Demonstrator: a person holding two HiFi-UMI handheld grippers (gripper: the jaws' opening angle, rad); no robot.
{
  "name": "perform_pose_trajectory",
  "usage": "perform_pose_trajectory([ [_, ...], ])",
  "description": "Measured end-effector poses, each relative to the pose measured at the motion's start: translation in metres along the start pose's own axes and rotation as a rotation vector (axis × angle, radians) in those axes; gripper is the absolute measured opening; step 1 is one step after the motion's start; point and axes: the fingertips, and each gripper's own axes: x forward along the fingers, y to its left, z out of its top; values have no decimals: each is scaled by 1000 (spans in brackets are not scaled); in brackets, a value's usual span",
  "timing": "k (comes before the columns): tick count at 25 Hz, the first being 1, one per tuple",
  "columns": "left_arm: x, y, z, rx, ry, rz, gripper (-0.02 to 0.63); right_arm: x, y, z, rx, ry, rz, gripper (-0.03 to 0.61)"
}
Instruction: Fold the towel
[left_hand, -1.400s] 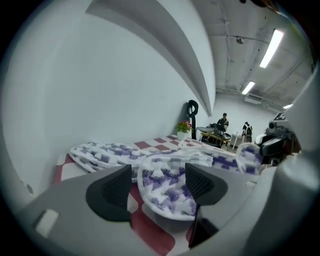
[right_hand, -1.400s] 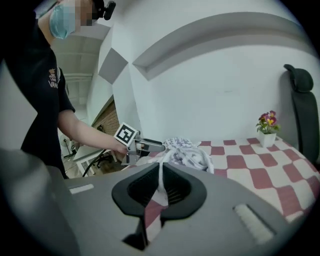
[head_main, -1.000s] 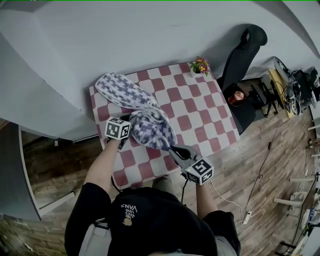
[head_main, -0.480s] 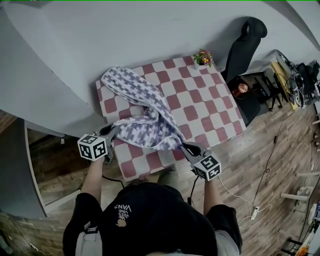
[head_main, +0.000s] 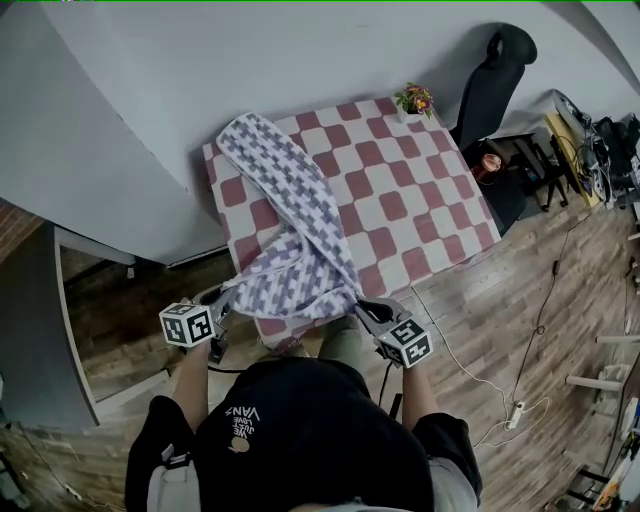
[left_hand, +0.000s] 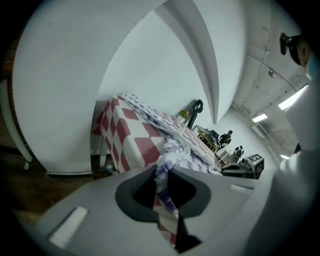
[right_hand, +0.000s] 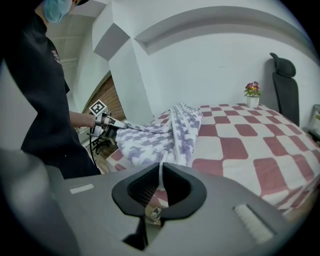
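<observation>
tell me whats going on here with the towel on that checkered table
A person holds a gripper in each hand. The left gripper, whose jaws have just been closing, is shut on one near corner of the purple-and-white towel. The right gripper is shut on the other. The towel's near edge is stretched between them at the near end of the red-checked table. The rest trails in a bunched strip toward the far left corner. No fold is made yet.
</observation>
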Motion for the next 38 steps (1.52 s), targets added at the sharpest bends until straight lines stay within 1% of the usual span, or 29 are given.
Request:
perform_pose_trajectory([
  [3, 1, 5, -27, 21, 115, 16, 34, 0, 1, -9, 47, 29, -17, 28],
  [4, 1, 6, -29, 37, 136, 28, 82, 0, 0, -9, 56, 36, -30, 32],
  [5, 1, 7, -28, 58, 144, 40, 154, 0, -1, -8, 58, 45, -41, 38],
  [6, 0, 8, -24, 85, 142, 49, 193, -1, -3, -5, 53, 49, -46, 58],
  [7, -1, 7, -18, 116, 137, 54, 205, -3, -5, 0, 47, 47, -48, 80],
  [9, -4, 4, -4, 180, 138, 64, 233, -8, -14, 16, 33, 26, -60, 170],
  [10, -5, 2, 3, 211, 147, 74, 247, -10, -20, 28, 18, 10, -72, 186],
  [12, -13, 2, 11, 254, 172, 106, 276, -9, -32, 55, -31, -30, -103, 186],
  [13, -18, 5, 12, 258, 177, 123, 281, -4, -36, 68, -52, -50, -111, 186],
  [15, -25, 12, 8, 231, 174, 154, 282, 15, -40, 94, -75, -83, -107, 184],
  [18, -33, 27, -7, 168, 173, 209, 282, 59, -36, 126, -82, -107, -52, 184],
  [21, -43, 29, -14, 118, 135, 253, 281, 107, -25, 150, -85, -92, 14, 184],
  [23, -43, 22, -11, 127, 105, 258, 281, 134, -24, 157, -107, -53, 22, 181],
  [25, -34, 8, -3, 174, 83, 245, 281, 155, -25, 160, -138, -7, 22, 178],
  [27, -18, -12, 6, 252, 66, 218, 281, 171, -24, 161, -167, 33, 36, 175],
  [28, -6, -24, 9, 302, 66, 198, 281, 177, -23, 161, -180, 48, 48, 160],
  [29, 7, -36, 9, 357, 78, 173, 281, 181, -22, 162, -192, 59, 57, 131],
  [31, 35, -58, 4, 464, 126, 118, 281, 185, -23, 163, -208, 70, 69, 21],
  [32, 48, -66, 1, 509, 152, 99, 281, 185, -25, 164, -205, 69, 73, 21],
  [34, 69, -77, -3, 575, 202, 87, 280, 181, -33, 168, -172, 46, 75, 20],
  [36, 82, -78, -11, 617, 269, 97, 279, 171, -51, 176, -108, -2, 57, 18],
  [38, 92, -72, -22, 649, 343, 115, 279, 157, -80, 182, -36, -56, 14, 17],
])
